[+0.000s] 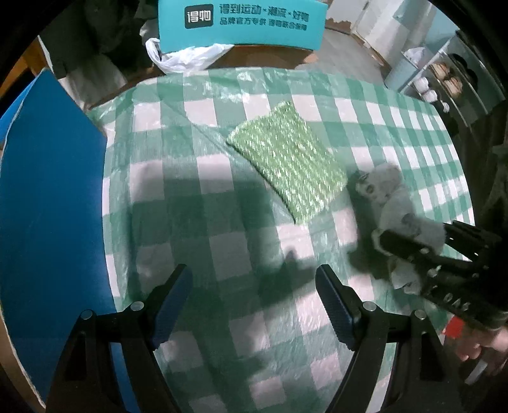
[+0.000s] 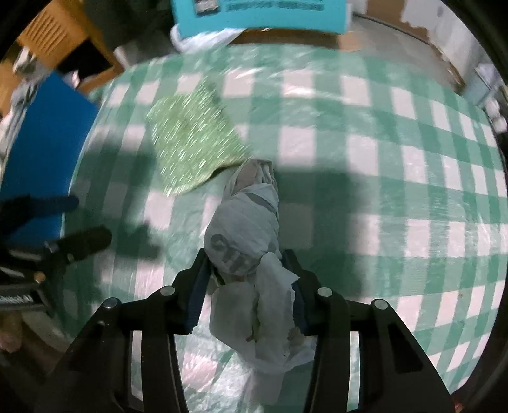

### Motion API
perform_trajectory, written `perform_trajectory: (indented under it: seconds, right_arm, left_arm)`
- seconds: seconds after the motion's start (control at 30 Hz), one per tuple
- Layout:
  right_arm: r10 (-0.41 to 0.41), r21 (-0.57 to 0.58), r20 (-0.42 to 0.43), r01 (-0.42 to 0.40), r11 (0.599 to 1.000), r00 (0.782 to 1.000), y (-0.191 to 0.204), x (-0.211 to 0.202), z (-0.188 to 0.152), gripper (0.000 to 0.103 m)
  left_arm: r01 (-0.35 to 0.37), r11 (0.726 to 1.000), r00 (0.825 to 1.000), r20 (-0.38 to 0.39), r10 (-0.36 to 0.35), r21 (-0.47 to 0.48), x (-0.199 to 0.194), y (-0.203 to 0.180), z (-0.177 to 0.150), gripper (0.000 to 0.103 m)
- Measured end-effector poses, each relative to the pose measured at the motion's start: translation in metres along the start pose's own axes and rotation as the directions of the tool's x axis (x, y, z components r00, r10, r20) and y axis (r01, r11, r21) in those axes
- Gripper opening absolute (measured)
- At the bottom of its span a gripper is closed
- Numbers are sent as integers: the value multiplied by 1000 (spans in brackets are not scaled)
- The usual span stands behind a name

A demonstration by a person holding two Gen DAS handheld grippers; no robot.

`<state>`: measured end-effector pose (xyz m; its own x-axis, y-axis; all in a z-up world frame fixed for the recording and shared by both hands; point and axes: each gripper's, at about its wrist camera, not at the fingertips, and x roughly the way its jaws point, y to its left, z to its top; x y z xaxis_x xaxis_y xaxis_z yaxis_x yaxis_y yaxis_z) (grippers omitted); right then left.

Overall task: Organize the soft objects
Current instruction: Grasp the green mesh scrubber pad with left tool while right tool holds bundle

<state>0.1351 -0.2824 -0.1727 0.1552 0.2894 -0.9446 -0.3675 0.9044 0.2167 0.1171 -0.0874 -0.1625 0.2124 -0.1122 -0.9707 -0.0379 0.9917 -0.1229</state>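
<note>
Grey rolled cloth (image 2: 246, 235) sits clenched between my right gripper (image 2: 247, 292) pads, bunched so it lifts as one lump, over the tablecloth (image 2: 397, 190) middle toward its right edge. My left gripper (image 1: 254, 305) hangs released, jaws wide, nothing between them, free for the next grab. Farther in, green knit pad (image 1: 285, 159) lies flat mid-table, just beside the cloth's tip. Blue board (image 1: 47, 190) at the left edge; teal box (image 1: 241, 22) past the far edge, contents hidden.

Home, checked tablecloth (image 1: 222, 203), shoe rack (image 1: 451, 82)
</note>
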Motion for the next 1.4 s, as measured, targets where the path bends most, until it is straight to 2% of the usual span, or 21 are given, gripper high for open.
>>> perform_trajectory:
  seconds: [0.17, 0.43, 0.63, 0.77, 0.83, 1.0, 1.2, 1.4]
  right_arm:
    - [4, 56, 47, -7, 998, 999, -12, -15, 23, 44]
    - [-50, -19, 47, 51, 999, 998, -11, -28, 60, 44]
    - [-86, -92, 24, 88, 992, 996, -7, -24, 79, 44]
    - [-97, -92, 19, 99, 991, 995, -14, -21, 80, 44]
    - [-85, -72, 13, 86, 994, 996, -17, -18, 79, 44]
    - [-73, -62, 12, 73, 995, 997, -20, -18, 79, 44]
    - [-64, -68, 20, 65, 996, 998, -23, -22, 79, 44]
    - [-57, -47, 17, 58, 997, 998, -34, -23, 77, 44]
  left_arm:
    - [-1, 997, 1000, 11, 2, -74, 3, 2, 20, 81]
    - [7, 975, 1000, -16, -11, -222, 19, 3, 45, 81]
    - [-6, 965, 1000, -30, -2, -262, 25, -8, 60, 81]
    - [-22, 959, 999, -31, 14, -284, 27, -15, 69, 83]
    - [-23, 948, 999, -39, 11, -317, 32, -16, 73, 88]
    - [-28, 923, 998, -69, 1, -384, 48, -16, 77, 88]
    - [-76, 928, 996, -74, 52, -365, 56, -29, 79, 88]
    - [-168, 934, 985, -100, 144, -315, 64, -45, 86, 89]
